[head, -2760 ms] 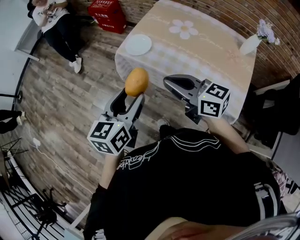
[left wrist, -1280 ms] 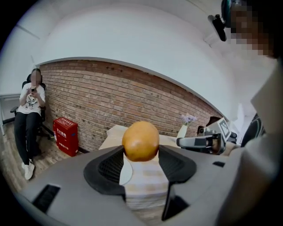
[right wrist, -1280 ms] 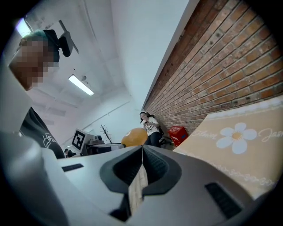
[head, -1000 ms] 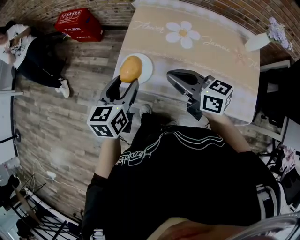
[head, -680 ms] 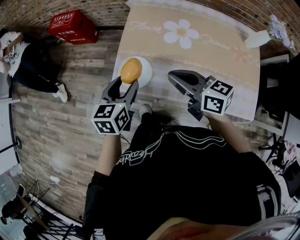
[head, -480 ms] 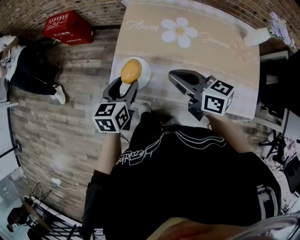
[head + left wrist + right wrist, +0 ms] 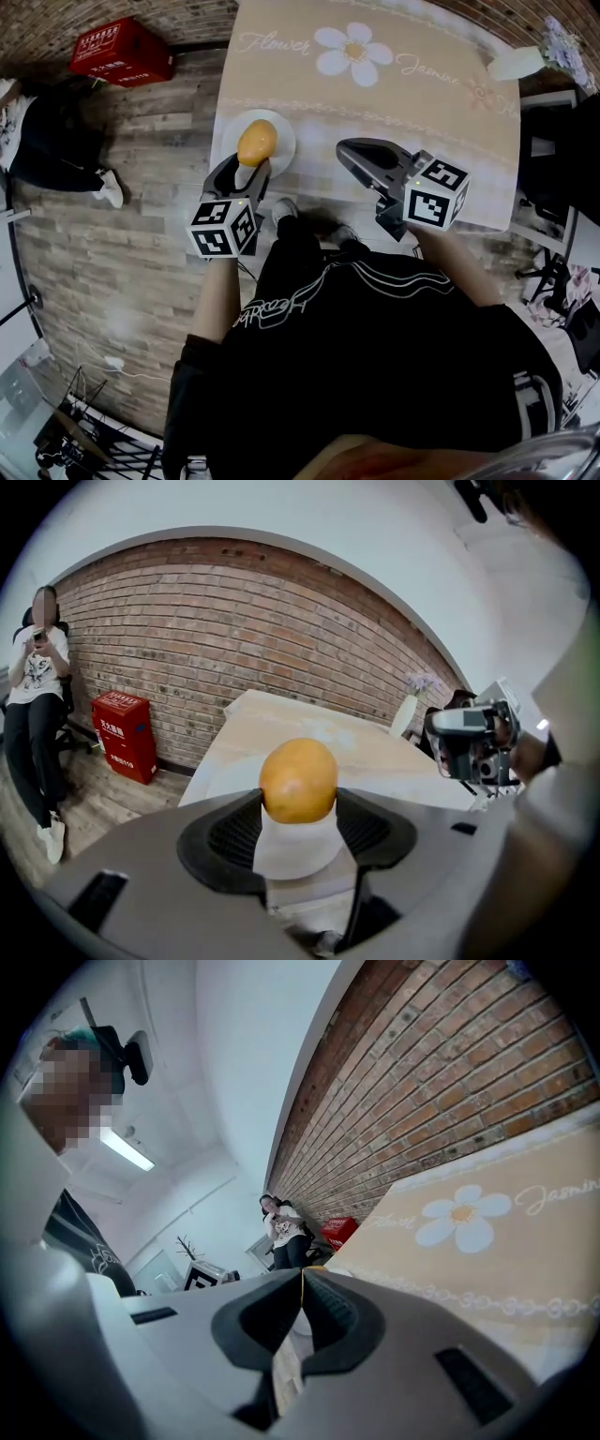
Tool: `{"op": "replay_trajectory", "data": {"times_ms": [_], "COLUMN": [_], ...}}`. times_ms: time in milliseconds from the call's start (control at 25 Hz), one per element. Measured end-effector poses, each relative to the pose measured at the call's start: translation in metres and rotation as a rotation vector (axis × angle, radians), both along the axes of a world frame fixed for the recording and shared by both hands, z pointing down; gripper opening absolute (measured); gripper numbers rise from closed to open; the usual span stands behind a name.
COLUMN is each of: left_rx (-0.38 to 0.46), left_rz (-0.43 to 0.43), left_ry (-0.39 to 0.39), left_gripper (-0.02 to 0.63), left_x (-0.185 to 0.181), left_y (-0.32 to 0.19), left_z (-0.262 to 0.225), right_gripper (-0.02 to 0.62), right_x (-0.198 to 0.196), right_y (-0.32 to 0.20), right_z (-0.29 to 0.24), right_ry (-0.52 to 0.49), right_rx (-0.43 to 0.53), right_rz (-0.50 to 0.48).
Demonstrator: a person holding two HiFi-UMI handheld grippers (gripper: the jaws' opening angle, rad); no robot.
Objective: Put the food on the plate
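Shows one orange [image 7: 257,141], one plate [image 7: 282,150], two grippers. Sits clamped in left gripper [image 7: 246,169], over plate at table [image 7: 422,112] near-left corner. Right gripper [image 7: 352,150] pinched together, empty.

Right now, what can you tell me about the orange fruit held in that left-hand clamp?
The fruit is egg-shaped, yellow-orange, with smooth, faintly glossy skin, whole and unmarked; what kind it is I cannot tell. The left gripper pinches its lower half between two dark ribbed pads, one on each side, so it stands upright with the top free. From the head view it sits over the white plate at the near edge of the table, apparently in the air, touching only the pads.
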State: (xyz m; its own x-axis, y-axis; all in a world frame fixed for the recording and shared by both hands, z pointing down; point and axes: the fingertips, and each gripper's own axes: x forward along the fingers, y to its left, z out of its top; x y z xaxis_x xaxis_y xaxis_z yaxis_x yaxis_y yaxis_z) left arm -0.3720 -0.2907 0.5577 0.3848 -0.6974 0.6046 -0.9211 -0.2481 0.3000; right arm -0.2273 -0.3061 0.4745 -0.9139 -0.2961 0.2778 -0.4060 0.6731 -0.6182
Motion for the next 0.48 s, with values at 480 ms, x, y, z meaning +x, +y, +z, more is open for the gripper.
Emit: {"op": "replay_trajectory", "data": {"times_ms": [480], "left_rx": [-0.046], "left_rz": [-0.029], "left_ry": [0.001], "left_gripper": [0.245], "left_x": [-0.001], "left_y": [0.002], "left_z": [0.023], "right_gripper": [-0.003], "right_x": [0.003], "right_y": [-0.002], "right_z": [0.011], "right_ry": [-0.006], "right_rx": [-0.020], "right_rz": [-0.005]}}
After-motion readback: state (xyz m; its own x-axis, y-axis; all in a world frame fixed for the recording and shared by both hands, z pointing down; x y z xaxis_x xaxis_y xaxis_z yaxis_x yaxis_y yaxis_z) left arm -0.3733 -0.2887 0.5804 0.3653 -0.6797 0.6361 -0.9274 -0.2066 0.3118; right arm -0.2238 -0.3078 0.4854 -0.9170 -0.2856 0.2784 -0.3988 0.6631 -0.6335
